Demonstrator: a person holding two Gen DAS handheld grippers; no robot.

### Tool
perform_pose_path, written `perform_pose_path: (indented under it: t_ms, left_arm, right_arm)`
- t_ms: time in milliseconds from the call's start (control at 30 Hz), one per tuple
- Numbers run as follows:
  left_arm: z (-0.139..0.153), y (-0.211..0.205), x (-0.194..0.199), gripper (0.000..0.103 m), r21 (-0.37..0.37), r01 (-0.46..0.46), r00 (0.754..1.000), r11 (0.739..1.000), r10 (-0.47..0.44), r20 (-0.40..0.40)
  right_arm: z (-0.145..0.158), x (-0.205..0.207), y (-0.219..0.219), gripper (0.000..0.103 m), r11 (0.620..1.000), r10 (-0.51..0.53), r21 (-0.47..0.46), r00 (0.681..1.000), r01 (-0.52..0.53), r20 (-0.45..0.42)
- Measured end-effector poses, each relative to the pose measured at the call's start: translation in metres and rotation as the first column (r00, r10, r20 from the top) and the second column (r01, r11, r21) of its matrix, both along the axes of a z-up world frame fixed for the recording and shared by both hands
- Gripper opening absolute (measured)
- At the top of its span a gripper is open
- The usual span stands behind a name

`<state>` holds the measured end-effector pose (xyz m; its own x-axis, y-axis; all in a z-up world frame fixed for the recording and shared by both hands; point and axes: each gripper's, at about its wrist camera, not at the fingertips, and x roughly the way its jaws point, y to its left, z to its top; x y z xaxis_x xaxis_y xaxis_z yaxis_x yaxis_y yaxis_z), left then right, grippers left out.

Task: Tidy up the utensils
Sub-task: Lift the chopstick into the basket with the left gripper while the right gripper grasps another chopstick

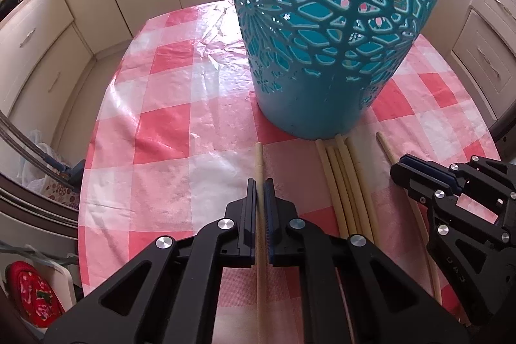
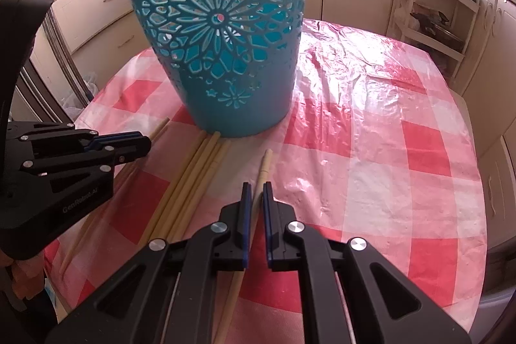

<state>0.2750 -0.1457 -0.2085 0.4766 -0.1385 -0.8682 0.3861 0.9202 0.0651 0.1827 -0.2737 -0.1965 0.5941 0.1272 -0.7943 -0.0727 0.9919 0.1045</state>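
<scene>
A teal cut-out basket (image 1: 325, 31) (image 2: 219, 31) stands upright on the red-and-white checked table (image 1: 167, 124) (image 2: 371, 150). Several cream chopsticks (image 1: 348, 182) (image 2: 193, 179) lie bundled in front of it. My left gripper (image 1: 260, 182) is shut on a single chopstick (image 1: 259, 160), which lies left of the bundle. My right gripper (image 2: 254, 185) straddles another single chopstick (image 2: 262, 170) right of the bundle, jaws narrowly open with a gap beside the stick. Each gripper shows in the other's view: the right gripper (image 1: 403, 165), the left gripper (image 2: 146, 142).
Cream kitchen cabinets (image 1: 48, 31) (image 2: 490, 54) surround the table. A white rack (image 2: 429, 21) with pans stands at the back right. Bags and a red-patterned item (image 1: 32, 295) sit low on the left, past the table edge.
</scene>
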Motion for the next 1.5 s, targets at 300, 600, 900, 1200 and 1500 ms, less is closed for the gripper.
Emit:
perform_pose_path:
  t_ms: [300, 600, 900, 1200, 1500]
  left_arm:
    - [0.082, 0.053, -0.017, 0.005, -0.294, 0.004, 0.999, 0.956, 0.006, 0.034]
    - [0.199, 0.041, -0.009, 0.005, -0.46, 0.111, 0.972, 0.881, -0.001, 0.233]
    - [0.233, -0.008, 0.047, 0.005, -0.49, 0.072, 0.908, 0.869, 0.146, 0.392]
    - [0.209, -0.031, 0.099, 0.005, -0.491, -0.023, 0.88, 0.871, 0.251, 0.404]
    - [0.168, -0.038, 0.103, 0.005, -0.423, -0.044, 0.91, 0.905, 0.211, 0.358]
  right_arm:
    - [-0.001, 0.001, 0.0, 0.008, 1.0, 0.002, -0.003, 1.0, -0.002, 0.004]
    - [-0.001, 0.0, 0.001, 0.008, 1.0, -0.001, -0.002, 1.0, 0.001, 0.004]
    - [-0.001, -0.001, 0.0, 0.008, 1.0, -0.003, 0.002, 1.0, 0.003, 0.006]
    - [-0.001, 0.002, -0.004, 0.008, 0.999, -0.002, 0.036, 1.0, 0.001, 0.003]
    - [-0.001, 0.002, -0.007, 0.008, 0.999, 0.002, 0.046, 1.0, -0.003, 0.003]
